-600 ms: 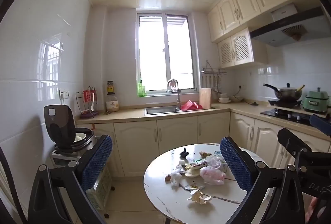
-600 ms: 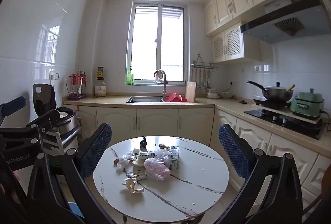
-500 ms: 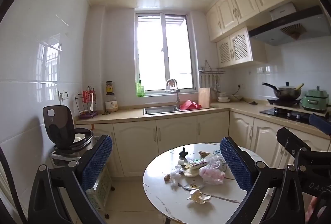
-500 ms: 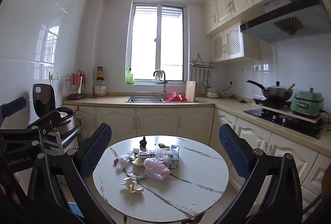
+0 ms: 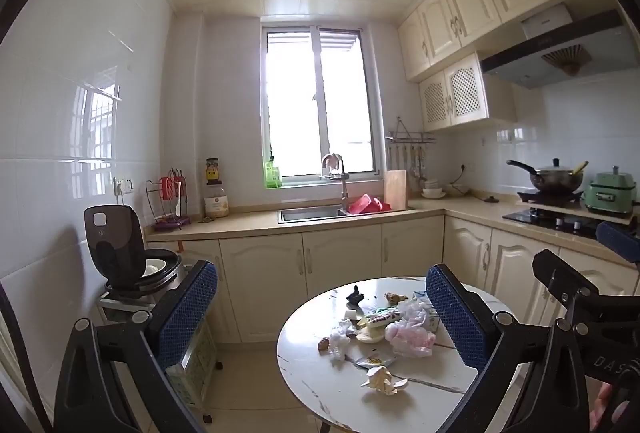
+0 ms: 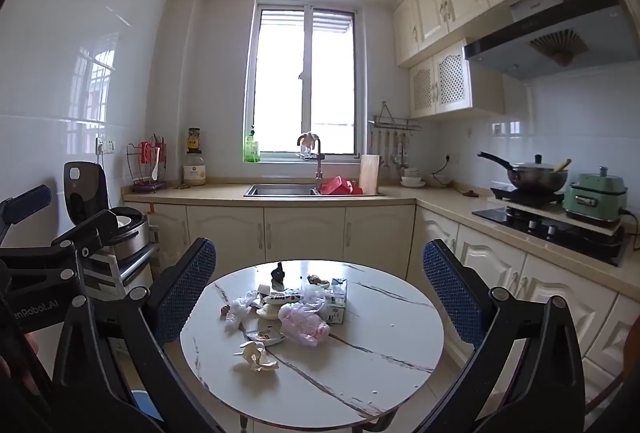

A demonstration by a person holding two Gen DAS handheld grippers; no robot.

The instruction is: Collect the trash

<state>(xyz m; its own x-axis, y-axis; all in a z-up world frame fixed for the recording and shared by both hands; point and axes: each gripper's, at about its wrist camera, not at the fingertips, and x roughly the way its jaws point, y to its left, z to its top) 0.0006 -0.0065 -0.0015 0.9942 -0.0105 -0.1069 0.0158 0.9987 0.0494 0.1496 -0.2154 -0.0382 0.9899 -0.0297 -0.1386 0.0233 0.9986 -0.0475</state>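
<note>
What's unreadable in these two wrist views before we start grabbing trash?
- Print on the wrappers in the trash pile: too small, both views.
- Table's right side: left wrist view, hidden by the left gripper's finger.
- Any bin: none in view.
- Blue object below the table: right wrist view, mostly hidden.

White marbled counter (image 6: 360,361) with dark veins, pink bag (image 6: 304,325), cream wrapper (image 6: 258,355), blue dotted pads (image 6: 184,293), red tub (image 6: 340,186) by the sink.

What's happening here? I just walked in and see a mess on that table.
A person holds two grippers, the left gripper and the right gripper, both open and empty, aimed at the round table. The trash lies untouched in a pile: a pink bag, a crumpled paper, wrappers and a small carton. Nothing is collected yet.
</note>
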